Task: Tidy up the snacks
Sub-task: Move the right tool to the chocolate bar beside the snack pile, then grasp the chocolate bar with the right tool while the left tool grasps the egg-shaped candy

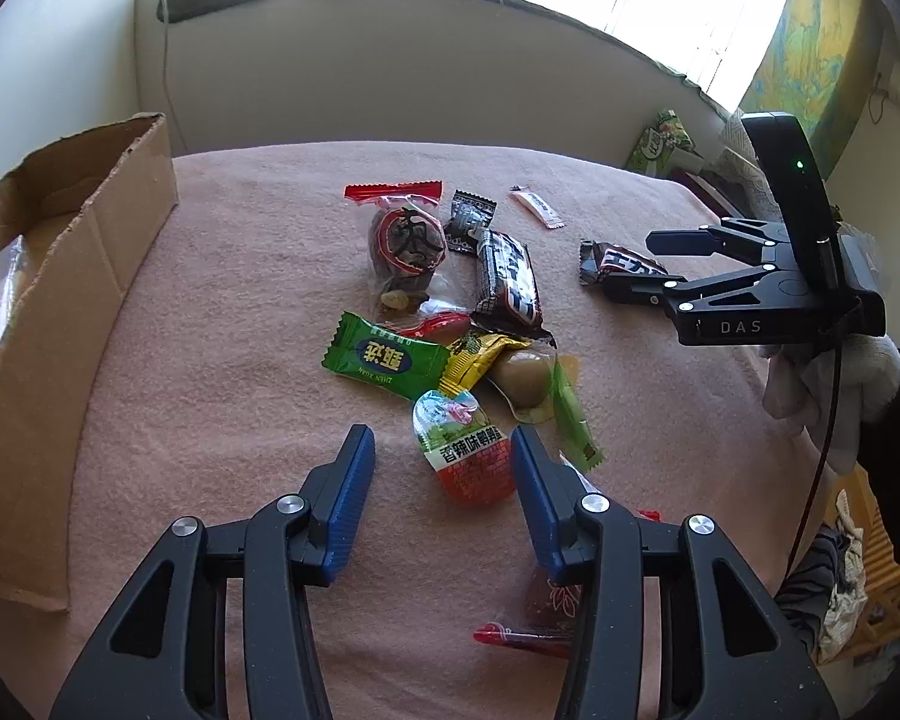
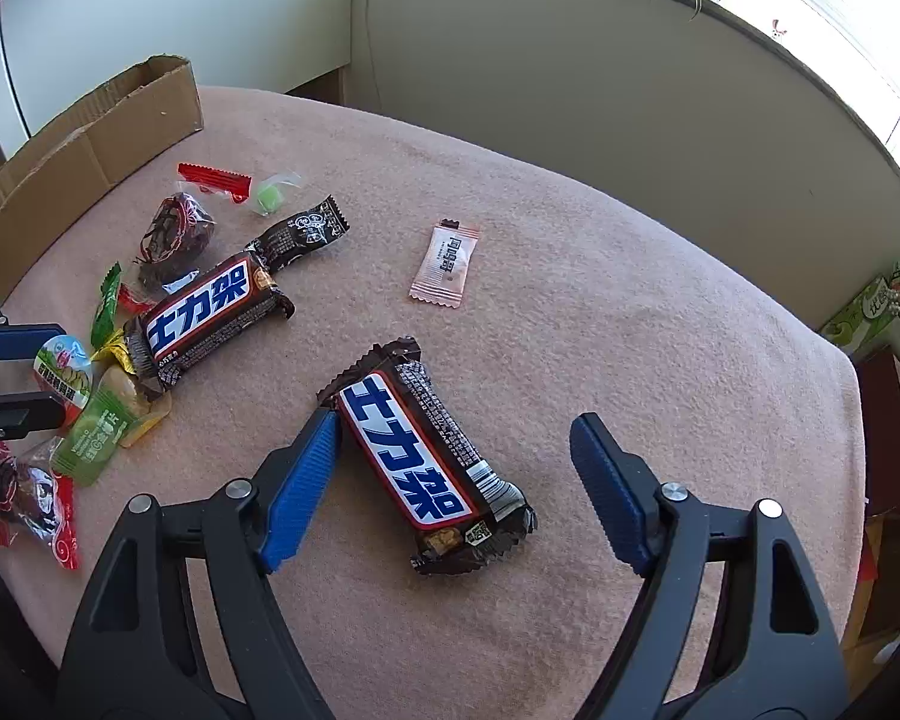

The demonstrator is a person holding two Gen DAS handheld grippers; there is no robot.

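Snacks lie scattered on a pink cloth [image 1: 240, 300]. My left gripper [image 1: 441, 435] is open and straddles an egg-shaped packet [image 1: 465, 459] with a red lower half. Its right pad is at the packet's edge, while the left pad stands clear of it. My right gripper [image 2: 455, 420] is open and points down over a brown chocolate bar [image 2: 426, 456] lying between its jaws. One blue pad [image 2: 303, 492] is close to the bar's upper end and the other stands well off. The left wrist view shows the right gripper [image 1: 633, 264] over that same bar [image 1: 621, 259].
An open cardboard box [image 1: 60, 300] stands at the left edge. A second chocolate bar [image 2: 210, 312], a green candy [image 1: 384, 363], a red-ended date packet [image 1: 402, 240] and a pink sachet [image 2: 447, 264] lie around. A green carton [image 2: 876, 312] sits off the cloth at right.
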